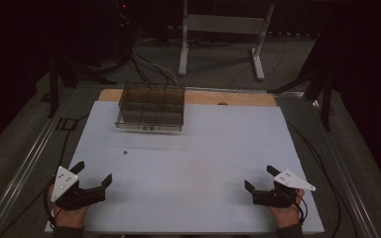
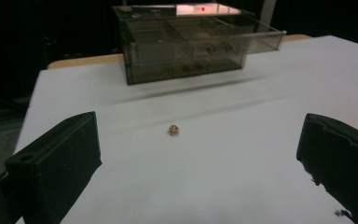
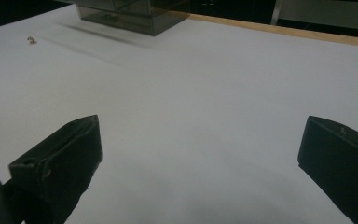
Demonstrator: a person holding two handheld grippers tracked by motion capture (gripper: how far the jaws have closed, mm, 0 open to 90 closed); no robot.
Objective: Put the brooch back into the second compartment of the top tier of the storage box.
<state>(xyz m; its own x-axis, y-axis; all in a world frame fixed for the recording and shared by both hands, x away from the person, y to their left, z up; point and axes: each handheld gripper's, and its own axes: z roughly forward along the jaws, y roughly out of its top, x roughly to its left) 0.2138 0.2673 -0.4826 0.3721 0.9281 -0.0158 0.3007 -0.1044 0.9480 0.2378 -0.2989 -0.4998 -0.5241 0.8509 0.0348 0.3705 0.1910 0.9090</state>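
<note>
I see a small brownish-gold piece (image 2: 174, 130) lying alone on the white surface (image 1: 203, 148), toward the left half, between my left claw and the smoked clear box (image 1: 151, 106). From the left gripper view it sits straight ahead, about midway between the two black jaws but well beyond their tips, touching nothing. I cannot tell what the piece is; it is too small and blurred. In the right gripper view it shows as a speck far off at the upper left (image 3: 31, 40).

My left claw (image 1: 95, 173) rests at the near left corner of the surface, held in a hand (image 1: 69, 215), jaws spread wide and empty. My right claw (image 1: 259, 178) sits at the near right edge, held in the other hand (image 1: 287, 214), also wide and gripping nothing. The two are well apart.

The box stands at the far left of the surface, split into compartments, with a few small things inside that I cannot make out. Behind the white sheet a strip of bare wood (image 1: 238, 98) runs along the far edge.
</note>
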